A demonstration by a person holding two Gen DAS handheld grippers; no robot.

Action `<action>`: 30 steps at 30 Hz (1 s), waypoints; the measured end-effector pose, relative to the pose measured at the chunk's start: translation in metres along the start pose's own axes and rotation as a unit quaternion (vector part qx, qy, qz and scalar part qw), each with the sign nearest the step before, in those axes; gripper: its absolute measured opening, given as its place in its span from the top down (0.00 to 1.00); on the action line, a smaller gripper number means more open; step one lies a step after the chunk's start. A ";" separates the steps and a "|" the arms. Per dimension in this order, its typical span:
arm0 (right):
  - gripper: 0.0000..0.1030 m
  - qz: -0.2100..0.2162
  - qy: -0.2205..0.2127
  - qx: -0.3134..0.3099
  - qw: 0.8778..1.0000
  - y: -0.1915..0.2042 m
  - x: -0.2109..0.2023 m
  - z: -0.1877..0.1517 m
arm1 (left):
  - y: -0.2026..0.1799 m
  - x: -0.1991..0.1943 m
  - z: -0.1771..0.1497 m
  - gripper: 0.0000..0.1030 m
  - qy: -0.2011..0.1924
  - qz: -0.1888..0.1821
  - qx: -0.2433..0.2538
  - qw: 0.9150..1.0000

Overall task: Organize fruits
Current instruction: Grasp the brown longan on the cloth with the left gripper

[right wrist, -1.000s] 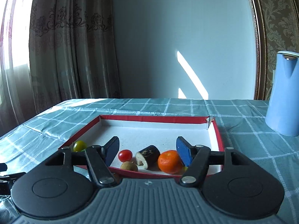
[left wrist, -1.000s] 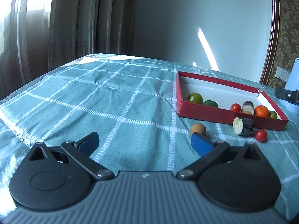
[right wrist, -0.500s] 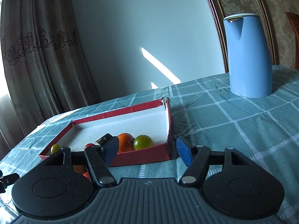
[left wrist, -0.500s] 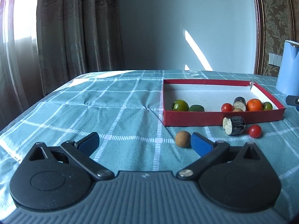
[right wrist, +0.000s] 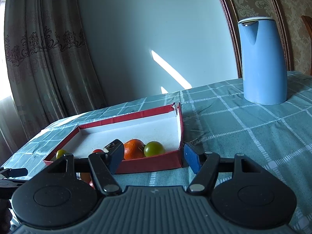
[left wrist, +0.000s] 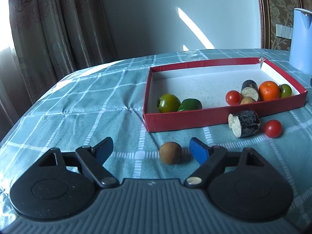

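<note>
My left gripper [left wrist: 151,149] has its blue-padded jaws closing, and the small round brown fruit [left wrist: 170,152] sits on the cloth between them, nearer my right-hand pad [left wrist: 198,153]; neither pad touches it yet, so nothing is held. Just beyond that pad, further right, lie a dark-skinned cut stub with a pale face [left wrist: 243,123] and a loose red cherry tomato [left wrist: 272,128], both outside the box.

Ahead of my left gripper stands the shallow red cardboard box with a white floor [left wrist: 195,117]. Inside it, at the near wall, are a large green tomato [left wrist: 168,103] and a dark green fruit [left wrist: 190,105]; toward the far right are a second red tomato [left wrist: 233,97], another brown fruit [left wrist: 247,100], another dark stub [left wrist: 249,89], an orange mandarin [left wrist: 269,90] and a small green tomato [left wrist: 285,90].

My right gripper [right wrist: 152,158] is spread and empty, its pads straddling the box's near right corner without pinching it. Well beyond it to the right stands a tall blue jug [right wrist: 263,62] on the teal checked tablecloth [right wrist: 253,136].

I judge the sorting mostly done: seven pieces are boxed, and three remain on the cloth.
</note>
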State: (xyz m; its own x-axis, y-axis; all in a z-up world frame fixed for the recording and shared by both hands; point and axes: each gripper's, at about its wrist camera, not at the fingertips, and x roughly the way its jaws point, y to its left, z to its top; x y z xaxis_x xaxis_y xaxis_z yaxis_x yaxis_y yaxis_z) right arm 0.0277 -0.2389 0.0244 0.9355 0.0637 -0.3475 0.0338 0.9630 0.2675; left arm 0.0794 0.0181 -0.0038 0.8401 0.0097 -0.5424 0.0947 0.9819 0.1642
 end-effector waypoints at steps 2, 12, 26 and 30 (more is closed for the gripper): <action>0.35 0.000 -0.001 0.001 1.000 0.000 0.000 0.000 | 0.002 0.003 0.000 0.22 0.006 -0.002 -0.005 1.000; 0.35 -0.004 0.001 -0.001 1.000 0.000 0.001 0.000 | 0.005 0.009 -0.001 0.43 0.021 -0.027 -0.015 0.999; 0.35 -0.006 -0.003 -0.002 1.000 0.000 0.000 0.000 | 0.010 -0.007 0.001 0.77 -0.003 -0.059 -0.029 0.998; 0.35 -0.004 -0.004 -0.002 1.000 0.001 0.000 0.000 | 0.010 -0.019 0.018 0.78 -0.026 -0.069 -0.033 0.997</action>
State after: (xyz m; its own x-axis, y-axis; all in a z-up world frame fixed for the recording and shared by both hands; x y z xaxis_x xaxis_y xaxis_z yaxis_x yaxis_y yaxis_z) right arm 0.0278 -0.2383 0.0250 0.9380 0.0544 -0.3424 0.0397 0.9643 0.2620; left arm 0.0739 0.0245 0.0225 0.8480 -0.1337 -0.5129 0.1764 0.9837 0.0352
